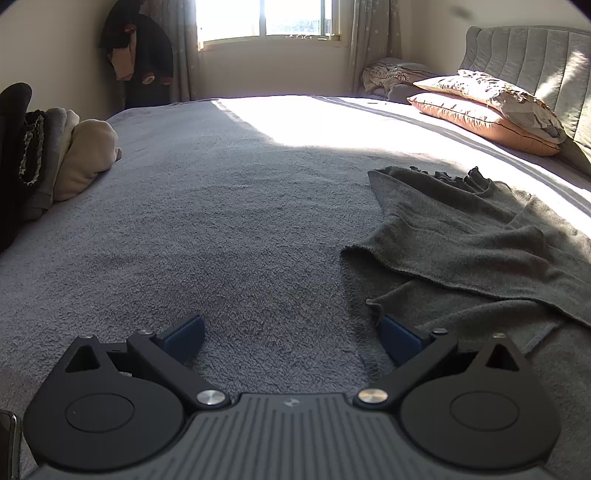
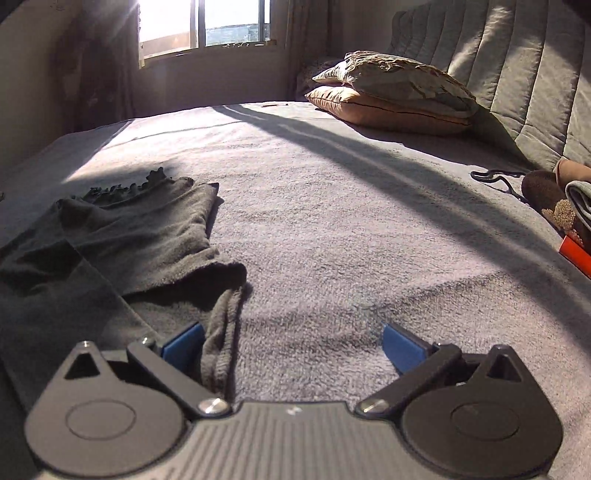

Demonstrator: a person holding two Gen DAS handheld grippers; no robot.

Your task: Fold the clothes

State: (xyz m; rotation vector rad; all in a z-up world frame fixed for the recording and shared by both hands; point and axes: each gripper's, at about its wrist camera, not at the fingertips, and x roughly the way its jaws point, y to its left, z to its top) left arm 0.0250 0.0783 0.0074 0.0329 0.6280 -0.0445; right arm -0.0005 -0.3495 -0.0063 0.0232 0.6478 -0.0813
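A dark grey knit garment (image 1: 480,240) with a ruffled edge lies crumpled on the grey bed blanket (image 1: 221,221), to the right in the left wrist view. My left gripper (image 1: 291,339) stands wide open over bare blanket, and its right blue pad (image 1: 400,341) is beside the garment's near hem. In the right wrist view the same garment (image 2: 129,236) lies to the left. My right gripper (image 2: 291,349) is wide open too. A narrow strip of the garment (image 2: 221,350) lies between its jaws, next to the left pad (image 2: 183,349), and is not pinched.
Folded clothes (image 1: 66,155) are stacked at the bed's left edge. Two pillows (image 1: 487,107) lean on the padded headboard (image 1: 535,55) at the far right. A black strap (image 2: 495,177) and a heap of small items (image 2: 561,206) lie at the right edge. The window (image 1: 266,18) casts a sunlit band across the bed.
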